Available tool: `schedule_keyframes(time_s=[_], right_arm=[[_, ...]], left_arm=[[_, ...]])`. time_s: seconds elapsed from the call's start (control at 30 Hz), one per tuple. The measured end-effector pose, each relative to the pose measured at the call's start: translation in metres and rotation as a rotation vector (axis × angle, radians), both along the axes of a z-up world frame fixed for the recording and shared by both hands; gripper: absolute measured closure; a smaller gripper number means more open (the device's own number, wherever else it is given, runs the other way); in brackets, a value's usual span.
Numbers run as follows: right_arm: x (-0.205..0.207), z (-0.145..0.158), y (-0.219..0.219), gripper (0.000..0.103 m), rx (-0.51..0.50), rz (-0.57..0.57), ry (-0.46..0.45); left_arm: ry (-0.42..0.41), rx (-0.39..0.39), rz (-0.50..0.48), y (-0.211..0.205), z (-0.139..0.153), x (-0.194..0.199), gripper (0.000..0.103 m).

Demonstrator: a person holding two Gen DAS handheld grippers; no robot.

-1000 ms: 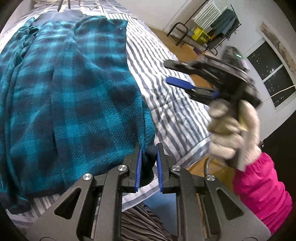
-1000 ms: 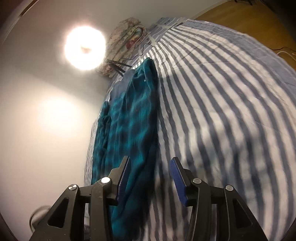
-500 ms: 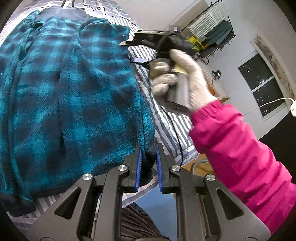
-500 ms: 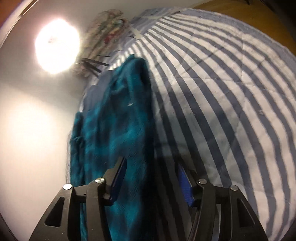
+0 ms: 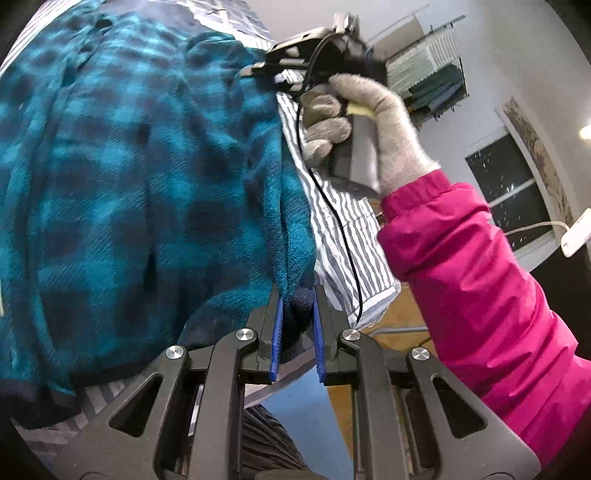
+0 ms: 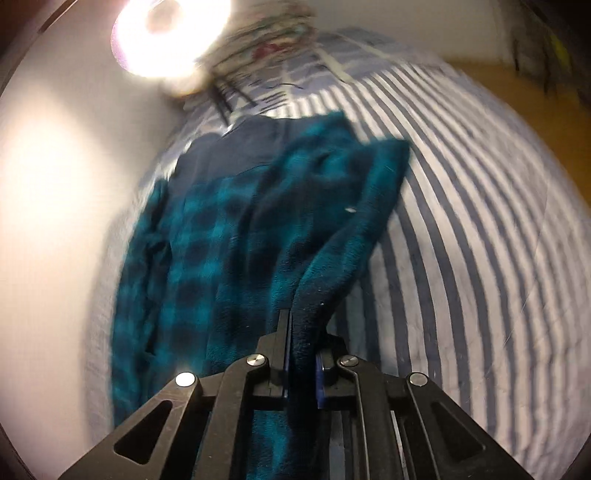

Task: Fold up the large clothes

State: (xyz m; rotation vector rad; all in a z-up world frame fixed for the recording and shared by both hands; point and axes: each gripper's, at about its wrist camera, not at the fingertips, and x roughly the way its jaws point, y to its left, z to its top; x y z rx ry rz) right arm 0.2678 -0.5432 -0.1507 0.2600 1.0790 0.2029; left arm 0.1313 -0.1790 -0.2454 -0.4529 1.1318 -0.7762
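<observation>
A large teal and dark plaid fleece garment (image 5: 140, 177) lies spread on a striped bed (image 5: 340, 229). My left gripper (image 5: 297, 317) is shut on the garment's dark-trimmed near corner at the bed's edge. My right gripper (image 6: 301, 350) is shut on the garment's right edge (image 6: 332, 273) and lifts it slightly off the sheet. In the left wrist view the right gripper (image 5: 291, 66) is held by a gloved hand (image 5: 362, 122) at the garment's far right edge. The garment (image 6: 229, 236) has a dark navy part (image 6: 229, 147) at its far end.
The striped bedding (image 6: 480, 229) runs wide to the right of the garment. A bright lamp (image 6: 170, 33) and a patterned bundle (image 6: 266, 40) sit at the bed's far end. A clothes rack (image 5: 432, 77) and window (image 5: 513, 199) stand beyond the wooden floor (image 5: 399, 317).
My right gripper moved over to the garment's far right edge and closed on it, having been open above the bed. The left gripper kept its hold on the near corner.
</observation>
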Motion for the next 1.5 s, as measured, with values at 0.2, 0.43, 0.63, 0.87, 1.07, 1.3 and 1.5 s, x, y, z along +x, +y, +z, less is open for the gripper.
schedule_keyframes(time_s=[0.2,0.43,0.63,0.87,1.07,1.3,1.5], right_arm=[[-0.008,0.027,0.083,0.096,-0.379,0.166,-0.079],[-0.012,0.02,0.172,0.096,-0.54,0.352,-0.128],[-0.004,-0.008,0.202,0.096,-0.487,0.407,-0.085],[0.007,-0.037,0.199,0.096,-0.397,0.388,-0.044],[0.01,-0.027,0.183,0.078,-0.25,0.382,-0.028],[-0.031,0.035,0.127,0.076,0.054,0.329,-0.084],[-0.103,0.101,0.069,0.072,0.143,0.277,-0.174]], left_arm=[[0.031,-0.025,0.039,0.024,-0.009,-0.005,0.091],[0.043,-0.048,0.096,0.054,-0.014,-0.01,0.091],[0.077,-0.031,0.148,0.076,-0.029,-0.014,0.091],[0.098,-0.002,0.176,0.083,-0.04,-0.012,0.091],[0.085,0.014,0.172,0.081,-0.038,-0.018,0.091],[0.062,0.033,0.194,0.081,-0.026,-0.023,0.091],[0.052,0.091,0.227,0.089,-0.022,-0.026,0.091]])
